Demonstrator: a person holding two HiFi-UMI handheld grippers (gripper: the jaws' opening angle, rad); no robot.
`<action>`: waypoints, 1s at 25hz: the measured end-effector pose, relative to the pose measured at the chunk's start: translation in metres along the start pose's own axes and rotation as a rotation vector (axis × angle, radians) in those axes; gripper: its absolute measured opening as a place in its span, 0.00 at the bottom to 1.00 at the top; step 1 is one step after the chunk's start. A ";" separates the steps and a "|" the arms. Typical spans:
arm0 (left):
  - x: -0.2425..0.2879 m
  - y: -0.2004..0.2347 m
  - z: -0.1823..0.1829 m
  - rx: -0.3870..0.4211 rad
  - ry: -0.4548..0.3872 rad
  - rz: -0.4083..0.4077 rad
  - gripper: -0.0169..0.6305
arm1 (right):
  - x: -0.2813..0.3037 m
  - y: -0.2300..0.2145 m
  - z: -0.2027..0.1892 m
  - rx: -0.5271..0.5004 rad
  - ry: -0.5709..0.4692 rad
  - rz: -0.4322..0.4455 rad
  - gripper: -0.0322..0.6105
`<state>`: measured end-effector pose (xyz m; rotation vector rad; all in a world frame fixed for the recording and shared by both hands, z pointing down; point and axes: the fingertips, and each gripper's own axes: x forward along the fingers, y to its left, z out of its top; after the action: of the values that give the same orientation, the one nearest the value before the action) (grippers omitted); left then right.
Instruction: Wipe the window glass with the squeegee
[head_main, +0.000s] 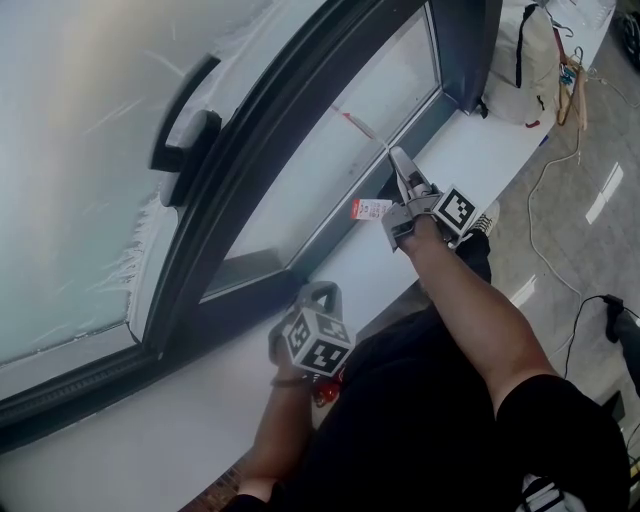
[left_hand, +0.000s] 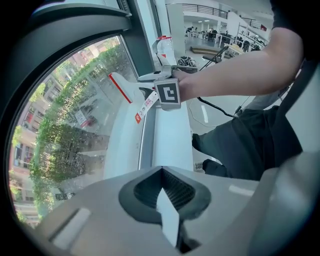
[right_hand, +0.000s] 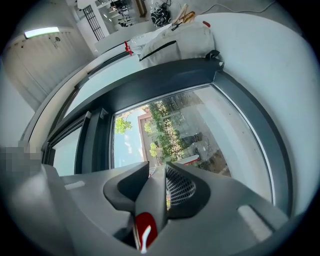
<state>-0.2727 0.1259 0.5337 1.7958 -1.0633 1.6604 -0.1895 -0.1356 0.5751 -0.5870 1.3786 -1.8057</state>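
While I've got the squeegee up, here's the layout from the left side of the head view across. Upper left is the dark window handle (head_main: 185, 115) on the frosted-looking pane, and the dark window frame (head_main: 270, 130) runs diagonally beside it. Lower middle, my left gripper (head_main: 318, 296) sits low over the white sill (head_main: 200, 420), just below the frame's bottom rail and well apart from the other tool. Its own view shows the jaws pressed together. There's only a thin pale sliver at the seam, and I can't tell what that is.

Right of centre is the clear window glass (head_main: 330, 170). The squeegee (head_main: 370, 132) is up against it, with the blade lying on the pane near the lower right corner and slanting up to the left. A small red-and-white tag (head_main: 371, 208) dangles off it just above the sill. My right gripper (head_main: 403, 175) is clamped on the squeegee's grey handle. In that gripper's view the handle stands upright between both jaws, with its red end nearest the camera.

Far upper right, a white bag (head_main: 530, 60) sits on the sill against the frame's corner. A pale cable (head_main: 545, 200) trails over the floor below it.
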 end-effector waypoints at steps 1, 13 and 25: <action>0.000 0.000 -0.002 -0.002 0.001 0.000 0.03 | -0.001 -0.001 -0.008 0.001 0.015 -0.001 0.25; 0.002 0.001 -0.012 -0.029 0.006 -0.003 0.03 | -0.012 -0.017 -0.070 0.026 0.138 -0.021 0.25; 0.007 -0.002 -0.008 -0.035 0.016 -0.006 0.03 | -0.020 -0.030 -0.103 0.032 0.224 -0.047 0.25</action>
<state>-0.2767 0.1319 0.5417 1.7590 -1.0731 1.6399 -0.2639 -0.0555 0.5738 -0.4129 1.4905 -1.9757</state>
